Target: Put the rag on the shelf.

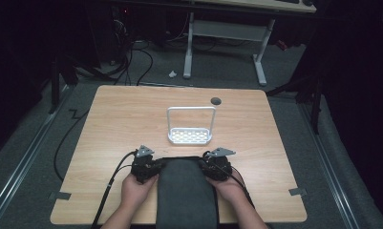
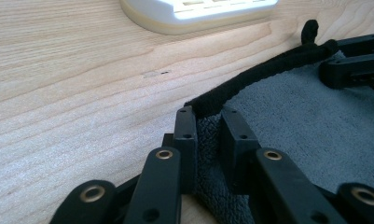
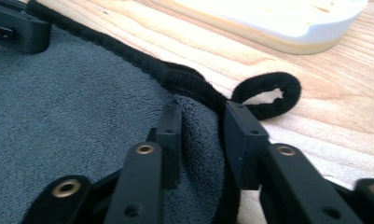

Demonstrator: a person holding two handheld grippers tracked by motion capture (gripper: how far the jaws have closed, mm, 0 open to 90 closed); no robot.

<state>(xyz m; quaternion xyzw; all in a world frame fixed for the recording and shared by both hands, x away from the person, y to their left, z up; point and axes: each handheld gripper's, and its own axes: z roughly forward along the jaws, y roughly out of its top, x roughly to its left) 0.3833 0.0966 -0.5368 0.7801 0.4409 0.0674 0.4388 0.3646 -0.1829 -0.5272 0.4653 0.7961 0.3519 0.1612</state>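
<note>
A dark grey towel (image 1: pixel 186 191) lies folded lengthwise at the near edge of the wooden table (image 1: pixel 112 124), running towards the person. My left gripper (image 1: pixel 153 164) holds its far left corner, and in the left gripper view the jaws (image 2: pixel 208 114) pinch the black-hemmed edge of the towel (image 2: pixel 306 116). At the far right corner sits my right gripper (image 1: pixel 210 164); its jaws (image 3: pixel 203 109) press a fold of the towel (image 3: pixel 72 102) beside a black hanging loop (image 3: pixel 268 95). A white rack (image 1: pixel 190 136) with a tall hoop handle stands just beyond the towel.
A round dark cable hole (image 1: pixel 216 101) lies near the table's far edge. Cables trail off the near left side from the left gripper. Beyond the table stands a white-legged desk (image 1: pixel 260 52) on grey carpet. Bare wood stretches left and right of the rack.
</note>
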